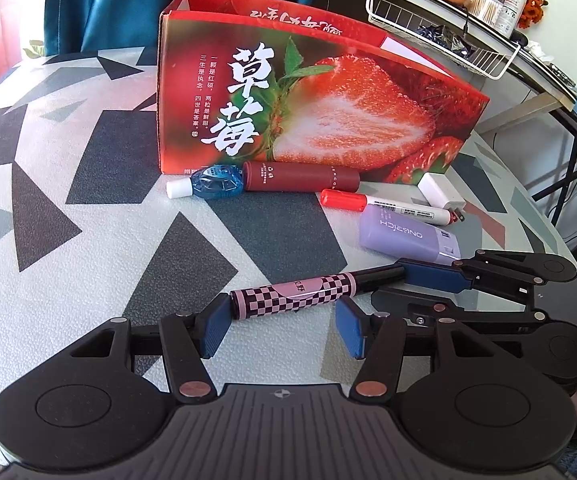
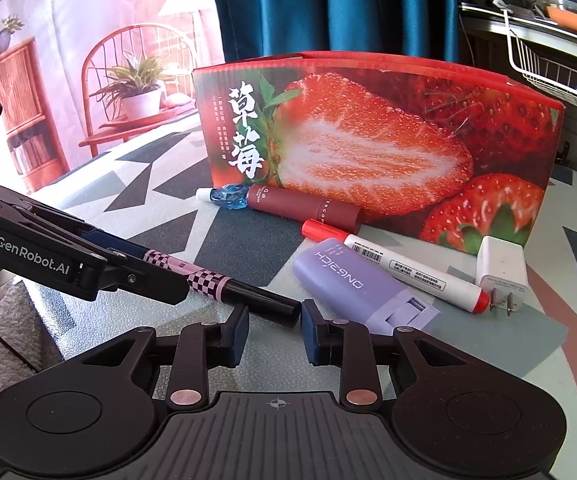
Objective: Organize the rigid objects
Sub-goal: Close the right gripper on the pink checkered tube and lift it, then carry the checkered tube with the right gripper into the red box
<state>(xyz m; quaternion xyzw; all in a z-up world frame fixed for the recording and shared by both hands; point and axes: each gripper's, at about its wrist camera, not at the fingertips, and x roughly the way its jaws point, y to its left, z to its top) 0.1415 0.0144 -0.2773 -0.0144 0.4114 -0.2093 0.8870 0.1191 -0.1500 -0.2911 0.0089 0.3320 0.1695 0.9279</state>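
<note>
A pink-and-black checkered pen lies across the patterned table. My right gripper is shut on its black end. My left gripper stands partly open around the checkered end. The pen's tip touches the left pad, and the other pad stays clear of it. Behind stands an open strawberry box. In front of the box lie a blue correction tape, a dark red tube, a red-capped marker, a lavender device and a white charger.
A white wire basket hangs on a cluttered desk at the back right. A teal curtain hangs behind the box. The table's right edge drops off past the charger. A hand shows at the left edge of the right wrist view.
</note>
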